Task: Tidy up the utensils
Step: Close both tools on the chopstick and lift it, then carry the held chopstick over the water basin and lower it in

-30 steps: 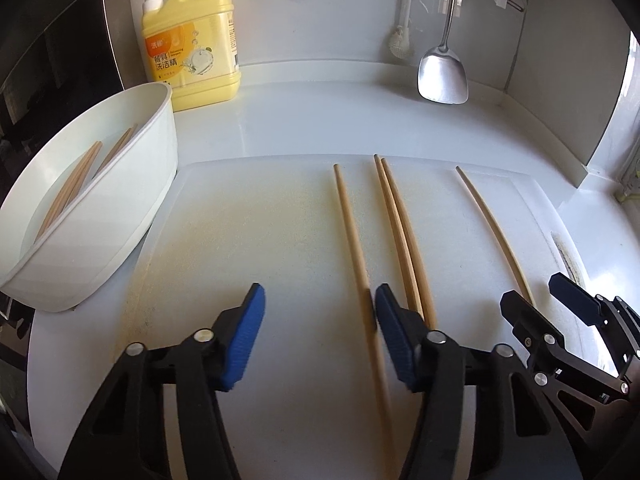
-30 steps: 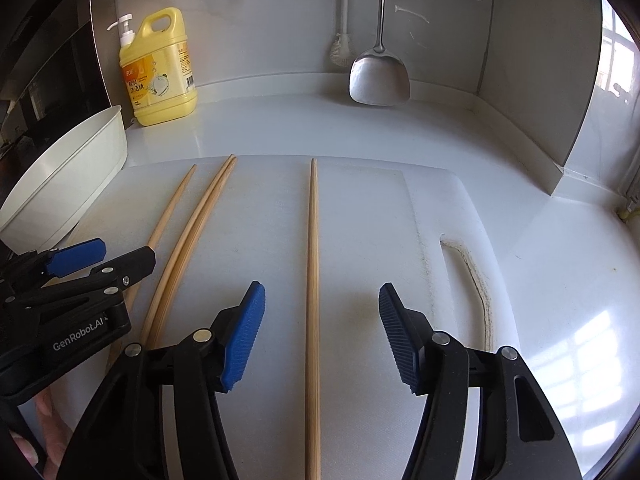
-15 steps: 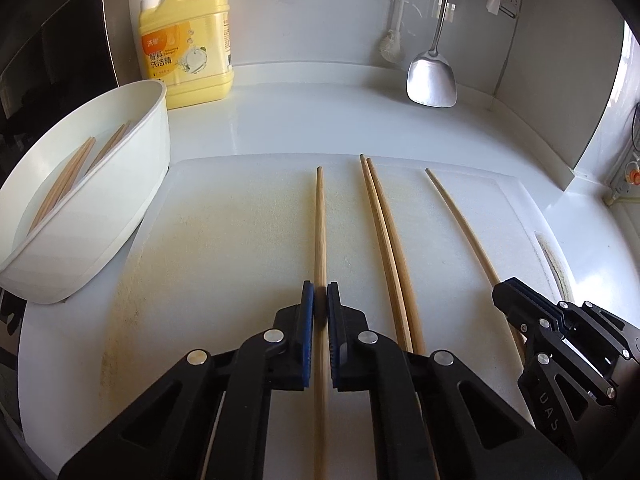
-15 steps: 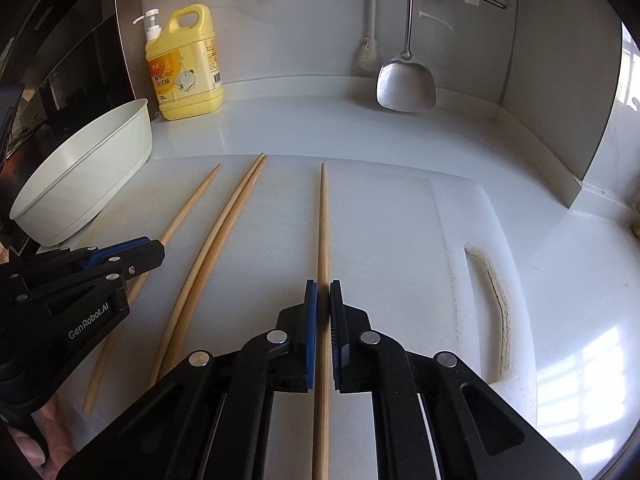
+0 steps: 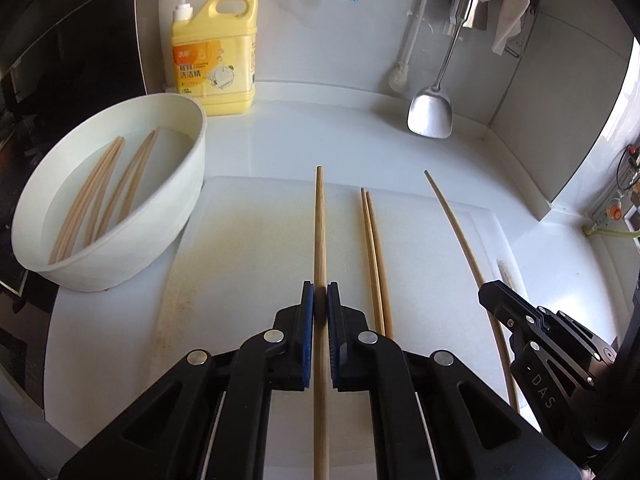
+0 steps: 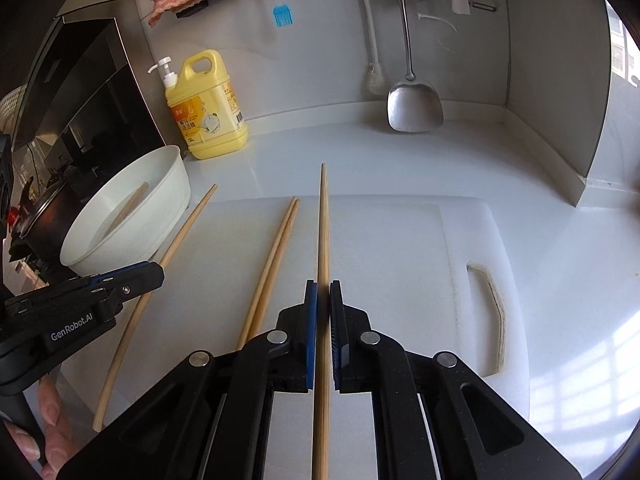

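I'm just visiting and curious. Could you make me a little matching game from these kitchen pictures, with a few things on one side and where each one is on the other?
Things:
1. yellow soap bottle
2. metal spatula
3. pair of chopsticks
4. white bowl

Places:
A. lying loose on the white cutting board
B. left of the board, with chopsticks inside
C. hanging against the back wall
D. standing on the counter behind the bowl

Pairs: 1-D, 2-C, 3-A, 4-B
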The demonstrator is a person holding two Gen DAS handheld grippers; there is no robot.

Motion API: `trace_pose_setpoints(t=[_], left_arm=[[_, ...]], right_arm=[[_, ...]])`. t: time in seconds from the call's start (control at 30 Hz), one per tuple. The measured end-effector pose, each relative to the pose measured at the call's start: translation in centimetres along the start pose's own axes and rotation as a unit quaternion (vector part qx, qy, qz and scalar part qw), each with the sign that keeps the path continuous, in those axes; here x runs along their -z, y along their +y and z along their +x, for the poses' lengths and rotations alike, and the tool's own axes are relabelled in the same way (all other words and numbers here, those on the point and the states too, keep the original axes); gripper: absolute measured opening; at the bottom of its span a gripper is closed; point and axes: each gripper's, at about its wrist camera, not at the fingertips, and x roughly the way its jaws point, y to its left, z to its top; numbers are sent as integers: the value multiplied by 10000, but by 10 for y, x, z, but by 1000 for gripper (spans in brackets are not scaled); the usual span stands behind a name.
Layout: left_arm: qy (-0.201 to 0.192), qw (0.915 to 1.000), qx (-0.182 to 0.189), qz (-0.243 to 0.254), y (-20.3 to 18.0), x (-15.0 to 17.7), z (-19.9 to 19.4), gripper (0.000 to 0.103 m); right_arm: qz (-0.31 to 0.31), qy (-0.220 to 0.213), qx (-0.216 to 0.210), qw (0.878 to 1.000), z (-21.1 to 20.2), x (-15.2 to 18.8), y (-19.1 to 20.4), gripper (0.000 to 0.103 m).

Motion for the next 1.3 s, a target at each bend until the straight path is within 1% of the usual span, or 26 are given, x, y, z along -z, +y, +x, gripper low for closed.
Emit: trace_pose_setpoints(t=[0.17,0.3,0.37,0.47,0.57,0.63,0.73,0.87,1.0,1.23,1.3], left_arm=[[-190,9995,-123,-201,27,-21,-33,7],[-306,9985,-263,-373,67,-40,-50,7],[-411,9978,-328,-411,92,-51,-55,7],[-334,9981,-329,-403,131,-74,-50,7],[-422,9979,-363,-330,170,-96,-48,7],[-403,9976,-400,-403,196,-106,-43,7],[-274,9974,-391,-536,233,-117,-29,7],[-51,9979,-378,-518,267,-123,-6,7],[174,9981,-255,-526,285,-127,17,7],[484,9975,-20,-524,299,-127,48,7],[547,9972,-44,-499,301,-127,56,7]], right_arm=[[-222,-163,-216,9994,-15,-32,31,6],[-360,-288,-479,9978,-18,-59,70,6],[-366,-328,-614,9969,-13,-71,92,6],[-390,-227,-774,9960,10,-90,129,6],[-445,-174,-867,9951,33,-109,168,6],[-459,-146,-906,9947,48,-118,193,6],[-429,-13,-968,9944,77,-126,225,6],[-290,288,-1028,9939,117,-129,255,6],[-188,558,-984,9934,147,-127,272,6],[-40,993,-885,9911,184,-121,287,6],[5,1129,-835,9901,192,-119,288,6]])
